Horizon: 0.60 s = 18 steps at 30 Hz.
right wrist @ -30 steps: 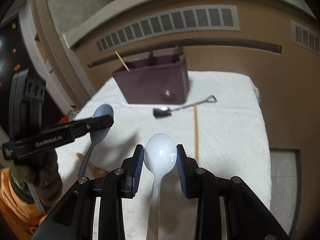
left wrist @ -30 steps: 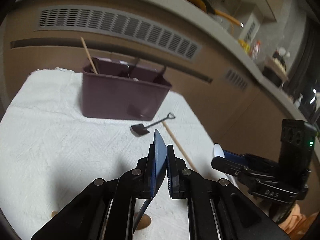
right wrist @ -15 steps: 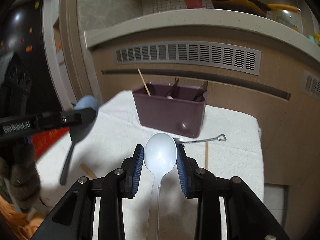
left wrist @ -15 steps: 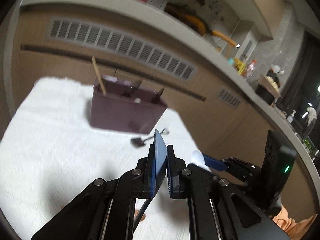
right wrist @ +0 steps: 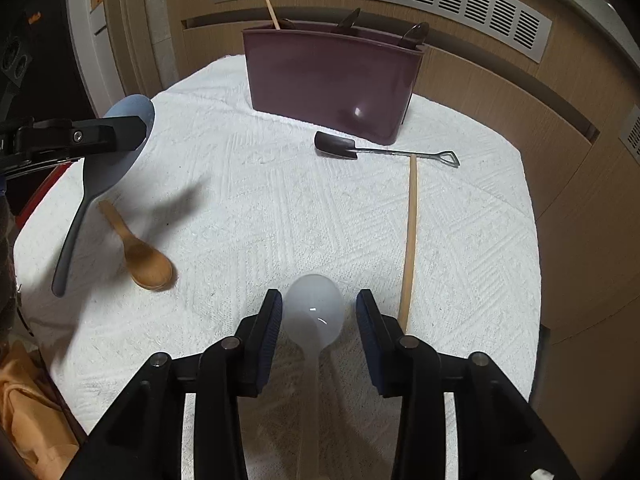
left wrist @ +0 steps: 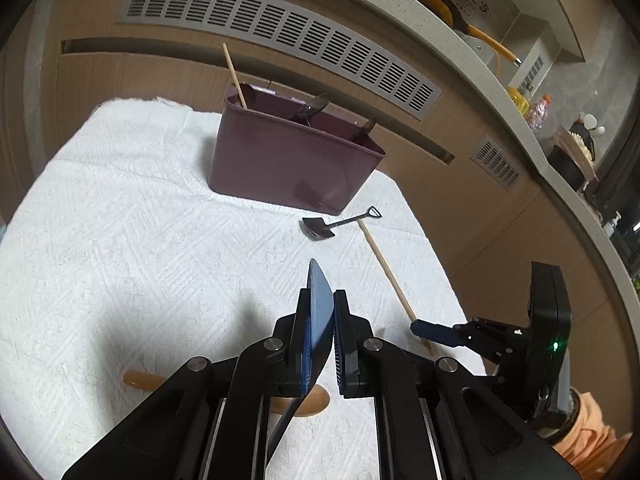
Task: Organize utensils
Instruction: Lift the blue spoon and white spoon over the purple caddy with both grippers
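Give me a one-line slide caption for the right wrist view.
Right gripper opening around white spoon on towel; left gripper holds blue spoon.

— What covers the surface?
— A white textured cloth (right wrist: 280,208).
— And on it?
— At the back, a maroon plastic caddy (right wrist: 332,84). Just in front lies a small dark metal shovel-shaped spoon (right wrist: 380,150). A long wooden chopstick (right wrist: 410,240) runs from its handle toward the near edge. A light wooden spoon (right wrist: 140,252) lies on the left.
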{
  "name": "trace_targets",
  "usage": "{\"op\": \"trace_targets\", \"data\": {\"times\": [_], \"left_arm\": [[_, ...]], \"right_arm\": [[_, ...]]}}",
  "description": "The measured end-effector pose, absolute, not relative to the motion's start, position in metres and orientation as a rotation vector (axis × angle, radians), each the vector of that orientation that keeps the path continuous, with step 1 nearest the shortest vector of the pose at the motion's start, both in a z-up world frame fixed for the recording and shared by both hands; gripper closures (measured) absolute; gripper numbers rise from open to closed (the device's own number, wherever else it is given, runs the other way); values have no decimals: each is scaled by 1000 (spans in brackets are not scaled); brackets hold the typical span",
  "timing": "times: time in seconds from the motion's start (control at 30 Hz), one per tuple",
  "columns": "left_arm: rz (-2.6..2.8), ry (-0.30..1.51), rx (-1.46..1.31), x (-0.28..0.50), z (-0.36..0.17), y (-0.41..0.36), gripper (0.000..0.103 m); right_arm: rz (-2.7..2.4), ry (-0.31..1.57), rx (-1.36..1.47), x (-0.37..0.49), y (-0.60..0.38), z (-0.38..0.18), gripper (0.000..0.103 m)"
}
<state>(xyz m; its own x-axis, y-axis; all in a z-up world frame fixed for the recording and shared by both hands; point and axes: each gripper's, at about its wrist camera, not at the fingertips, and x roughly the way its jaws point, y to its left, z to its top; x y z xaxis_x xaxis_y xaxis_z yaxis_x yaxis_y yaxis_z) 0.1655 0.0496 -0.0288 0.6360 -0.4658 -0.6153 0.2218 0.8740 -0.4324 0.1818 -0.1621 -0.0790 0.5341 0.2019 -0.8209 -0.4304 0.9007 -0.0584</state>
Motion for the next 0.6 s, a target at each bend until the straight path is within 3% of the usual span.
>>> {"op": "trace_targets", "data": {"times": [0.2,0.27,0.33,0.6], "left_arm": [[-378,765,-291,162,-27,49,93],[-375,768,-295,162,-28,51,93],[-377,762,-308,161,-27,54,93],[-473,550,-434,157,11,63,93]], "right_arm": [[333,1018,-273,194,-151,-88,61],[329,1035,-304,196,-145,-91,71],[335,1015,-298,193,-144,-85,72],[447,563,-89,162,-159,1,72]]}}
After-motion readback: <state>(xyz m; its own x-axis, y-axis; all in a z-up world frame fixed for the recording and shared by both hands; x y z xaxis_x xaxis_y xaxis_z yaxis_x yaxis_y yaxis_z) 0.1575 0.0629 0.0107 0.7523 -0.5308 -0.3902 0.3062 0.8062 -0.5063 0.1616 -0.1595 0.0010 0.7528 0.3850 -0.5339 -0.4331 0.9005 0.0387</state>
